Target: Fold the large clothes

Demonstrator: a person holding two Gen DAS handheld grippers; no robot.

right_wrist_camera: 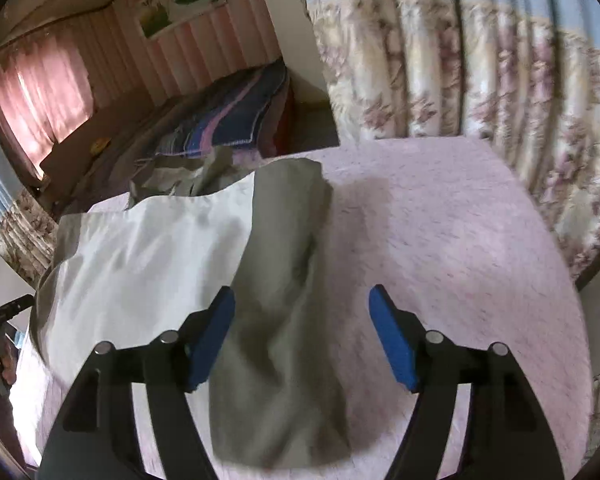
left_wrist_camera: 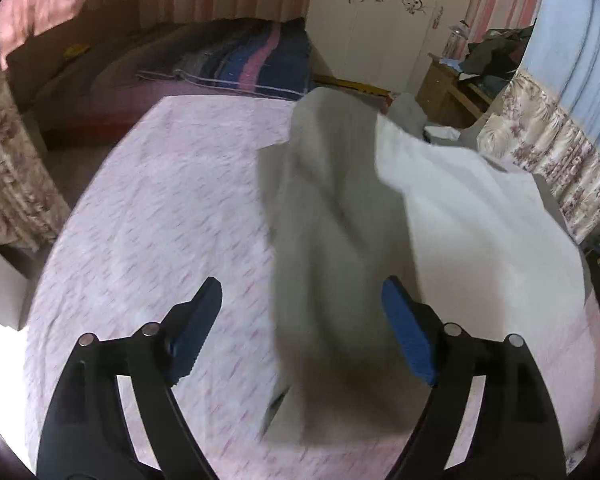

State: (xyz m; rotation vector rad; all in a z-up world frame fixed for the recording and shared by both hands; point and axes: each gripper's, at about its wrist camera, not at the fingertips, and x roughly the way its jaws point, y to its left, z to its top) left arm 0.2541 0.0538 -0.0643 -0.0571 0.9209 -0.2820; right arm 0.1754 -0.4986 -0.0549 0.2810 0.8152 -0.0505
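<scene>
- The left gripper (left_wrist_camera: 300,330) is standing with its blue fingers (left_wrist_camera: 406,334) spread wide, nothing pinched between them; a grey-shaded fold of the garment (left_wrist_camera: 332,240) is lying under the gap, and whether either pad is brushing it is hard to tell.
- The right gripper (right_wrist_camera: 302,336) is likewise holding its fingers (right_wrist_camera: 392,342) well apart and empty, with a rumpled grey strip of the same garment (right_wrist_camera: 284,360) running beneath them.
- The garment, a large pale piece of clothing, is lying on the pink patterned surface (left_wrist_camera: 160,208), its white part (left_wrist_camera: 480,240) spreading toward the right in the left wrist view and toward the left in the right wrist view (right_wrist_camera: 148,248).
- It is looking soft, thin and light: it is draping in loose ridges and sagging wherever nothing is supporting it, so it is likely to slump and bunch when lifted from one point only.
- The cloth is not looking slippery or fragile, though one thin layer may be slipping out of a shallow pinch.
- Best holds, by my judgement, are two matching points on a hem or folded edge, one per gripper, so the panel is hanging flat.
- Beyond the surface a bed (left_wrist_camera: 220,64) with a striped blanket and flowered curtains (right_wrist_camera: 460,80) are standing clear of the work.
</scene>
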